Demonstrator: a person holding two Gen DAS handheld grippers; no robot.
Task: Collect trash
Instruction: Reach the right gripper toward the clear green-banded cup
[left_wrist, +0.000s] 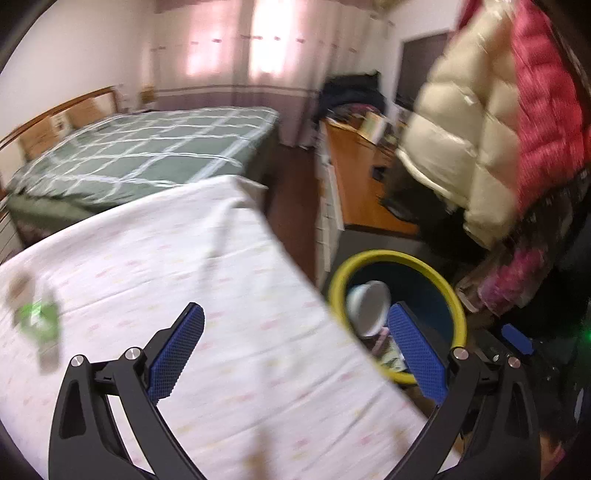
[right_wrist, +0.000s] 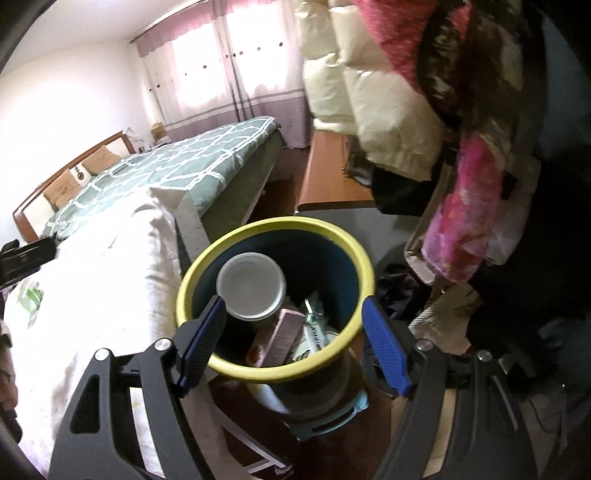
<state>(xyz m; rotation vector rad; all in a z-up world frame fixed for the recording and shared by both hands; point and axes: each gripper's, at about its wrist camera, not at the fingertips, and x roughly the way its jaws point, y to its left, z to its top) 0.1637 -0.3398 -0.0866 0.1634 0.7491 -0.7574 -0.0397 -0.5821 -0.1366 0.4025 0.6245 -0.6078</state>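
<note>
Trash — a white plastic cup (right_wrist: 251, 285), a pink box (right_wrist: 281, 336), wrappers — sits in the yellow-rimmed bin (right_wrist: 334, 227) beside the white-sheeted bed (left_wrist: 229, 280). Right gripper (right_wrist: 293, 345) hangs over the bin, jaws apart, empty. Left gripper (left_wrist: 295, 350) — spread wide, empty — hovers at the bed's edge; a green-and-white packet (left_wrist: 37, 321) lies on the sheet.

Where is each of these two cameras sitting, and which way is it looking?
Left wrist: rides on the left gripper, looking down over the white bed; its two open fingers show, nothing between them.
Right wrist: rides on the right gripper, looking down into the bin, with a cup and wrappers inside; its fingers show either side of the rim, apparently not touching.
Shared: bin, cup, white bed, green packet, green bed, hanging jackets.
</note>
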